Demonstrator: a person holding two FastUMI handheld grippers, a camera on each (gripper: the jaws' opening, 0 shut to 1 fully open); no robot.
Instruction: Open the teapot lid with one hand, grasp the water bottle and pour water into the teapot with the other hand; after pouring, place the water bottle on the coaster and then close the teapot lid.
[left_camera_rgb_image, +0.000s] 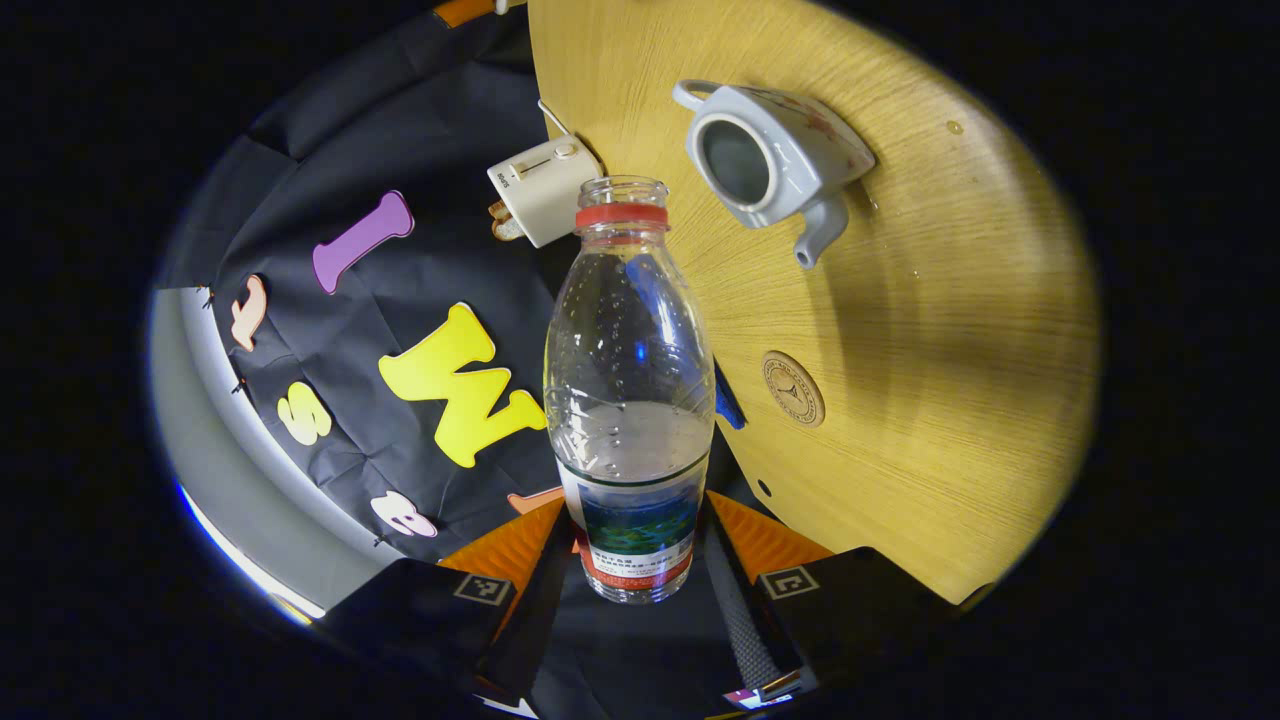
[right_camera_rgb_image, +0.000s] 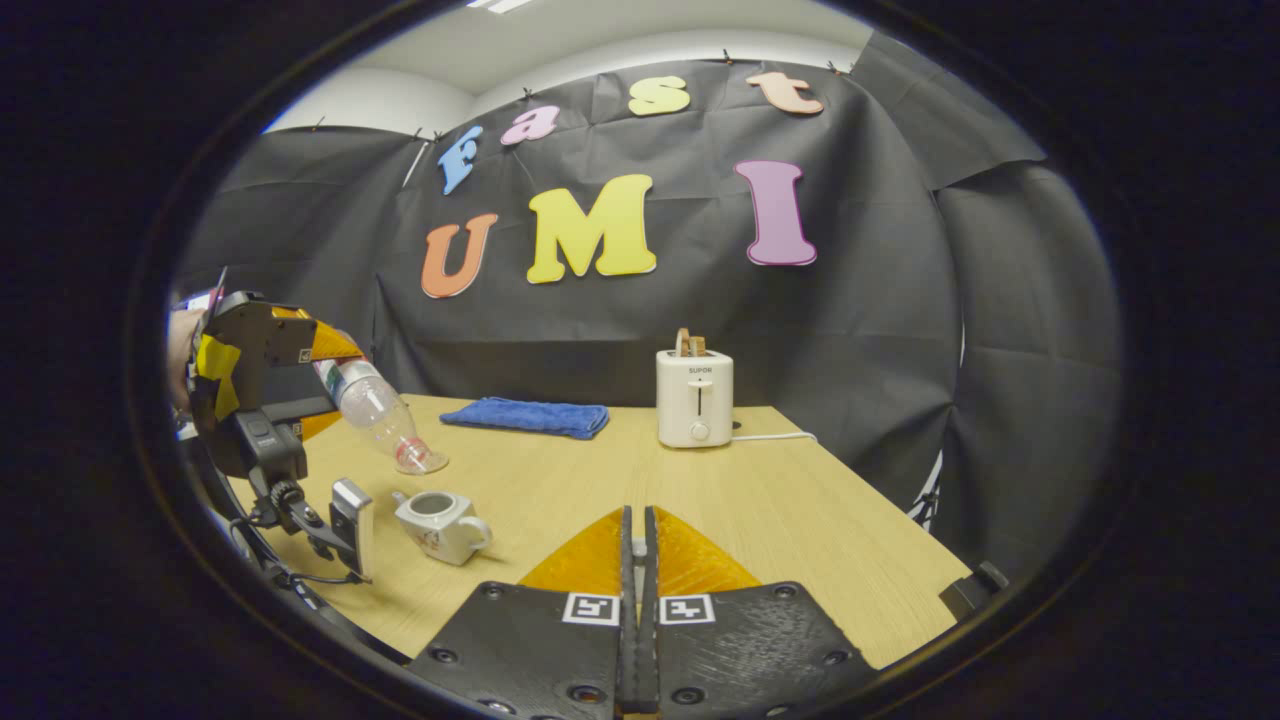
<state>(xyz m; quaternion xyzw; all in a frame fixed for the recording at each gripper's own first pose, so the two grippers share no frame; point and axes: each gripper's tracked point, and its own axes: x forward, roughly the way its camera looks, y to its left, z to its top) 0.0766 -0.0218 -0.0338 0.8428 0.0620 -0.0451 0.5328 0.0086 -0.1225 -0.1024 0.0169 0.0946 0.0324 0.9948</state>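
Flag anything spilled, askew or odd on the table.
A few water droplets sit on the wooden table near the lidless white ceramic teapot. The clear plastic water bottle, capless and part full, is gripped by the left tongs and tilted mouth-down beside the teapot, not over its opening.

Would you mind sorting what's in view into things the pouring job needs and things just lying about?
Belongs to the job:
water bottle, held in the left gripper
teapot, lid off
coaster

Just lying about:
toaster
blue towel
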